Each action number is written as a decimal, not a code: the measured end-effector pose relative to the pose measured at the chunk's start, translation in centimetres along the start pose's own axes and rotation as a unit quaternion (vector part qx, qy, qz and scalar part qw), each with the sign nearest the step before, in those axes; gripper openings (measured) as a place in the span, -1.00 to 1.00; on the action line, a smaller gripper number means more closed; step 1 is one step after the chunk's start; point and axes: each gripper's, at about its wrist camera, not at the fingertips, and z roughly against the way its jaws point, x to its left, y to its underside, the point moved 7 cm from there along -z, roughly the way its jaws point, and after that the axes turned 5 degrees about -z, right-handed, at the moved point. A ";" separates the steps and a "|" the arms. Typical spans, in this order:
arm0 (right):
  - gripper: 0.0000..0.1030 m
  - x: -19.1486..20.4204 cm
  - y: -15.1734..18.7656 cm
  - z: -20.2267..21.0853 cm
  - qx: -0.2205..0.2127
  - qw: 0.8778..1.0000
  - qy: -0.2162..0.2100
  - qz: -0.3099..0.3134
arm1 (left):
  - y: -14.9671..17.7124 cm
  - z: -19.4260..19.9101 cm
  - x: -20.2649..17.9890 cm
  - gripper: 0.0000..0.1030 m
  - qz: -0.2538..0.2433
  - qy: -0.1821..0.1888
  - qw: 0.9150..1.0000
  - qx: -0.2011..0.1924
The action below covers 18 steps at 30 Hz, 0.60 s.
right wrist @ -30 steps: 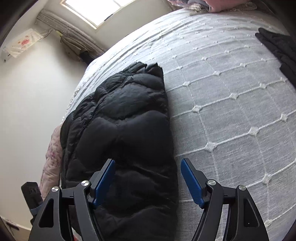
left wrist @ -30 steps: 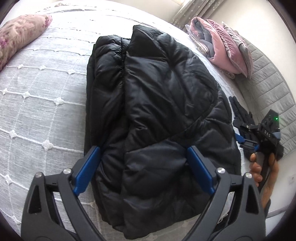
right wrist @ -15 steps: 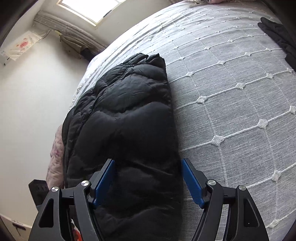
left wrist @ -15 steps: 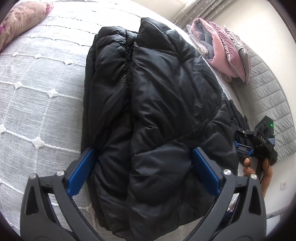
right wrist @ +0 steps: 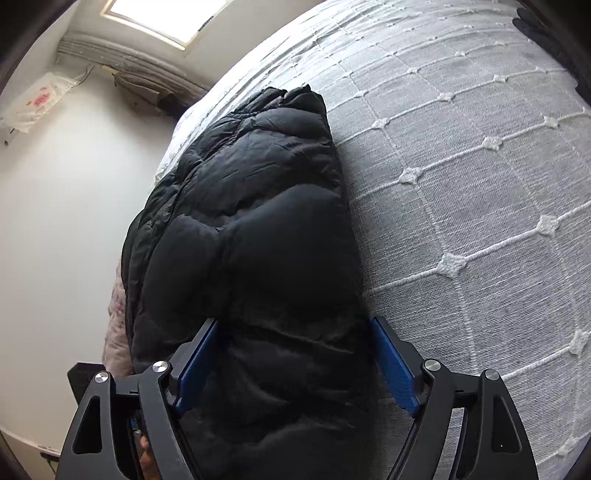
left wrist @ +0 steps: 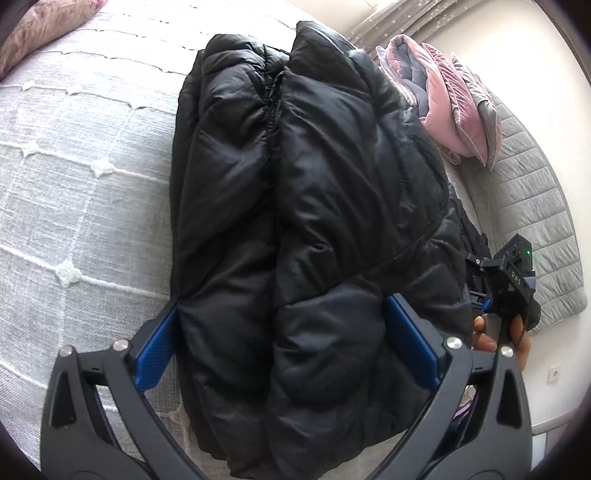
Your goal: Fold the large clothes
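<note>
Jacket (left wrist: 314, 206) between both gaping tools; pink blanket (left wrist: 443, 96) only in left view.

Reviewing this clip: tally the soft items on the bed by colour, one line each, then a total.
Black: 2, the folded puffer jacket and a dark garment lying apart at the bed's far edge
Pink and grey: 1, the folded quilt bundle
Floral pink: 1, the pillow
Total: 4
</note>
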 end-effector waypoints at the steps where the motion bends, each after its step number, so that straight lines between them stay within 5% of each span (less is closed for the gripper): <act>1: 0.63 0.0 0.0 -0.2 0.003 1.000 -0.004 -0.003 | 0.0 -0.1 0.0 1.00 0.000 -0.001 1.000 0.000; 18: 0.74 0.3 0.8 -1.2 0.003 1.000 0.016 0.011 | -0.5 -0.8 -0.5 1.00 0.006 -0.011 1.000 -0.013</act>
